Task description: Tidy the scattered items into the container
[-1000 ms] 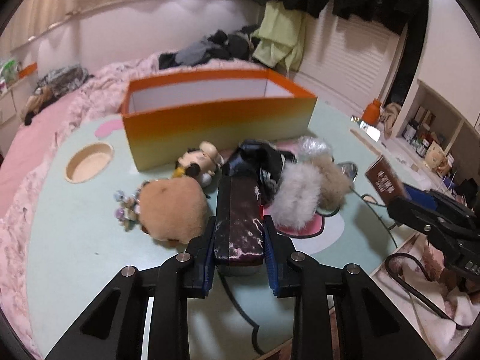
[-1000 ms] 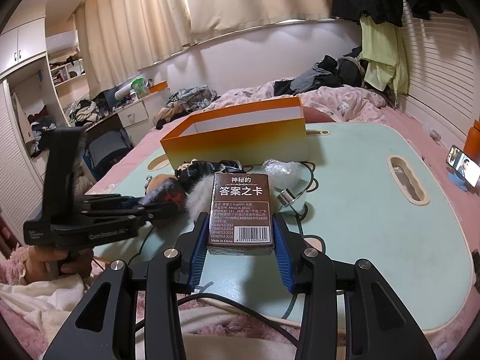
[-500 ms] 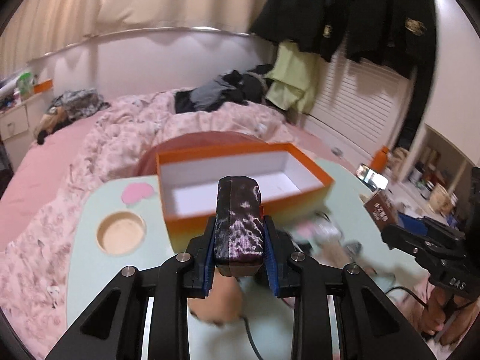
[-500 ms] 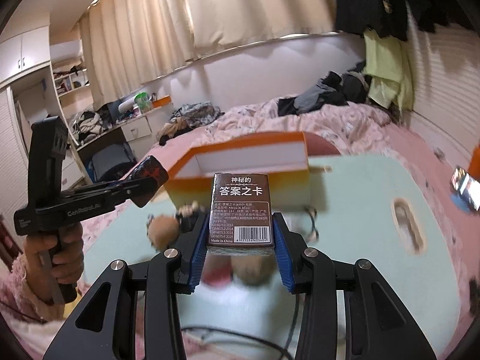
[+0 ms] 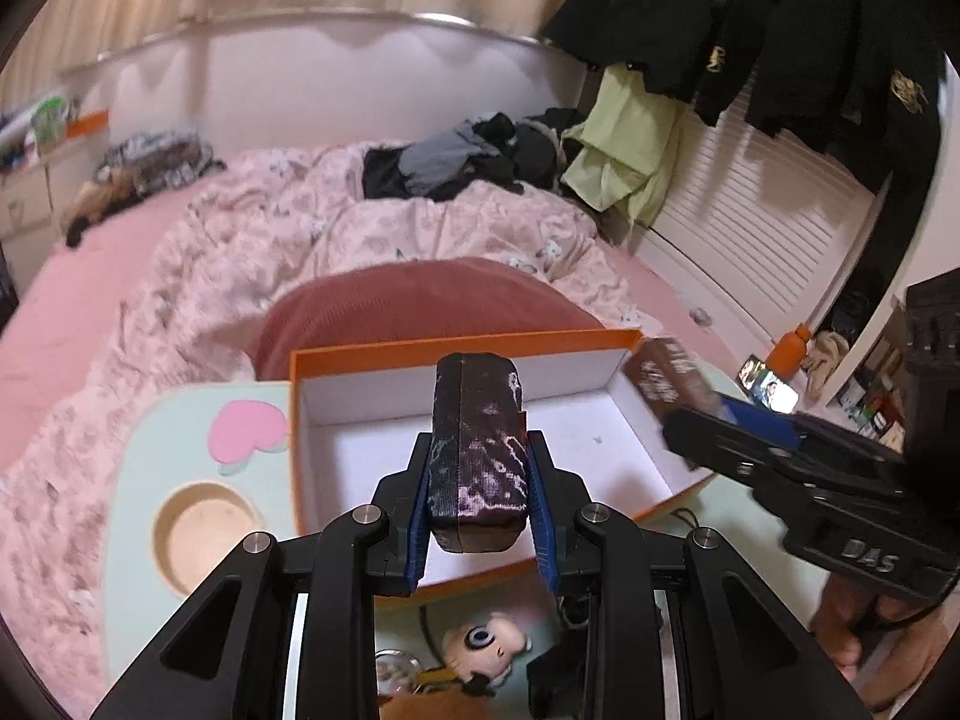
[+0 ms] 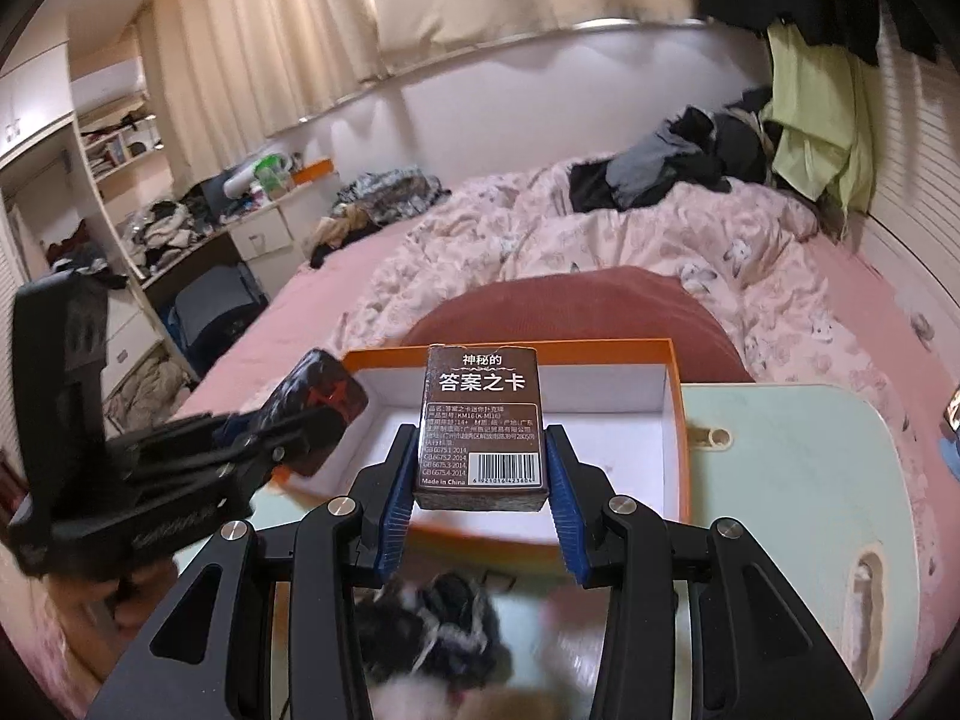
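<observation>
My left gripper (image 5: 478,456) is shut on a dark case with pink marbling (image 5: 477,450), held above the near wall of the orange box (image 5: 420,349), whose white inside lies open below. My right gripper (image 6: 481,444) is shut on a brown card box with a barcode (image 6: 480,414), also held over the orange box (image 6: 675,396). In the left wrist view the right gripper (image 5: 708,414) comes in from the right with the card box (image 5: 660,378) at the box's right end. In the right wrist view the left gripper (image 6: 282,438) carries the dark case (image 6: 318,408) over the left end.
The box stands on a pale green table (image 5: 138,480) with a round cup recess (image 5: 204,531). A small plush figure (image 5: 486,642) and dark fluffy items (image 6: 444,618) lie on the table below the grippers. A red cushion (image 5: 420,306) and a pink bed lie behind.
Both grippers have risen from the pile of items and moved forward, each with its load. They now hang over the open box instead of in front of it.
</observation>
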